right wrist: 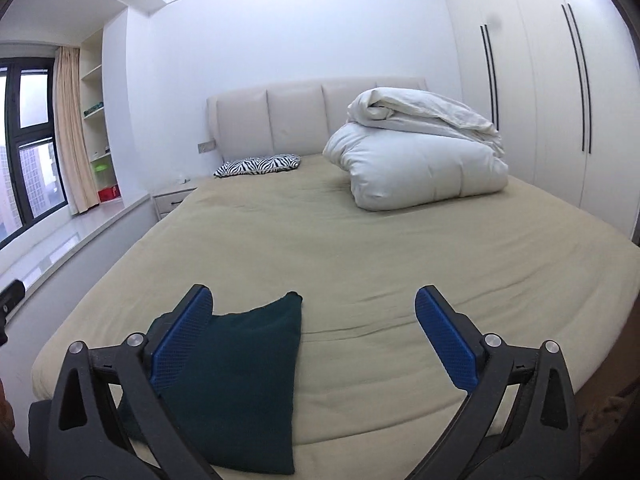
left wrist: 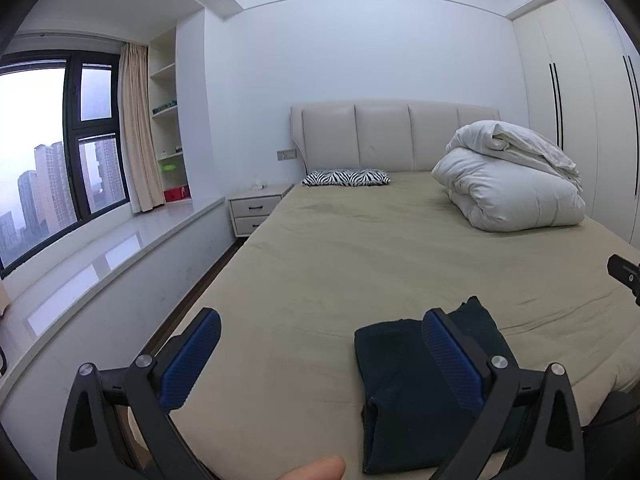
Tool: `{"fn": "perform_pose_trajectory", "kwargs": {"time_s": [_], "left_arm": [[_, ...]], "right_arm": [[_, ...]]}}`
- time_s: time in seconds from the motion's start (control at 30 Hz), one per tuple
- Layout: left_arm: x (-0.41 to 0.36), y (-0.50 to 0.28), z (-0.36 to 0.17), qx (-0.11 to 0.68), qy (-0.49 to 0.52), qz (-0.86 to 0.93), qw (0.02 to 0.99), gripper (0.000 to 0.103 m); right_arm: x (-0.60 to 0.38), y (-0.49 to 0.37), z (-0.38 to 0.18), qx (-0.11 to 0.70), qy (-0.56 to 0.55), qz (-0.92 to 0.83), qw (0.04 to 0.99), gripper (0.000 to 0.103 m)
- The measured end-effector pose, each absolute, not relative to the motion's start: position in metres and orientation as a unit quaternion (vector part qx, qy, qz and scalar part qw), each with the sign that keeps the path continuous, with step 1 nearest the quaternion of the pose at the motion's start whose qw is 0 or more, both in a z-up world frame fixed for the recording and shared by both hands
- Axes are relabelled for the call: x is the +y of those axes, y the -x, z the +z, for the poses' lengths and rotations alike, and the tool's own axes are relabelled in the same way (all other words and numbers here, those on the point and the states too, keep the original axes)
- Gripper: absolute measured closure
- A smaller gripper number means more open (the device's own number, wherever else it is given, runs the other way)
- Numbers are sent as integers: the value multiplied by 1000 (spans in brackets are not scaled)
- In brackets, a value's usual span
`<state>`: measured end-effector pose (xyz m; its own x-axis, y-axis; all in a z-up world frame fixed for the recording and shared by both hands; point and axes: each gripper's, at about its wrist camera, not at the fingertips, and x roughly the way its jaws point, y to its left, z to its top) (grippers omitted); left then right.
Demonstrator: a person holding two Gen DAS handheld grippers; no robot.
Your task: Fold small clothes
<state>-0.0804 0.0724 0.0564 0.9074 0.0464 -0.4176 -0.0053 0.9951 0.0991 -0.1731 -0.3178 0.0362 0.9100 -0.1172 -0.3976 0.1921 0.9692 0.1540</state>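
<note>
The dark garment (right wrist: 248, 384) lies folded on the bed (right wrist: 360, 248); left gripper (left wrist: 320, 364) and right gripper (right wrist: 314, 340) gape wide, holding nothing; this fold looks finished; next, fetch another piece.

Dark teal-green folded cloth garment (right wrist: 248, 380), plain and unpatterned, on a khaki-beige fitted bed sheet (right wrist: 360, 248), likewise plain. Black-framed left gripper (left wrist: 320, 356) and black-framed right gripper (right wrist: 314, 336), each with ribbed royal-blue finger pads (right wrist: 446, 344) and silver pivot bolts. Zebra-striped black-and-white flat pillow (left wrist: 346, 178). Off-white bundled duvet (right wrist: 424, 160), unpatterned. Cream padded panel headboard (left wrist: 394, 136). White walls; ivory wardrobe doors (right wrist: 560, 92) with slim black vertical handles. Pale peach-beige curtain (left wrist: 136, 128) beside a black-framed window (left wrist: 72, 136) showing grey sky and grey-brown towers. White two-drawer nightstand (left wrist: 256, 210) with dark pulls. Lime-green and red items on the white open shelves (left wrist: 166, 120).
</note>
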Motion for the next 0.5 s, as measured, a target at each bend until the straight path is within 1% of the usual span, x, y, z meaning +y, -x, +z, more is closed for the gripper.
{"fn": "perform_pose_trajectory", "kwargs": {"time_s": [0.1, 0.13, 0.27, 0.4, 0.5], "left_arm": [[71, 72, 37, 257, -47, 17, 965, 0], [71, 69, 30, 273, -40, 13, 961, 0], [68, 57, -1, 341, -21, 1, 940, 0], [60, 58, -26, 369, -33, 8, 929, 0], [59, 60, -38, 391, -24, 0, 920, 0]], "right_arm": [[-315, 170, 40, 236, -100, -61, 965, 0], [-314, 167, 38, 260, -103, -53, 959, 0], [-307, 158, 18, 319, -113, -41, 940, 0], [-293, 154, -2, 342, -97, -38, 934, 0], [-281, 153, -16, 352, -79, -41, 932, 0]]}}
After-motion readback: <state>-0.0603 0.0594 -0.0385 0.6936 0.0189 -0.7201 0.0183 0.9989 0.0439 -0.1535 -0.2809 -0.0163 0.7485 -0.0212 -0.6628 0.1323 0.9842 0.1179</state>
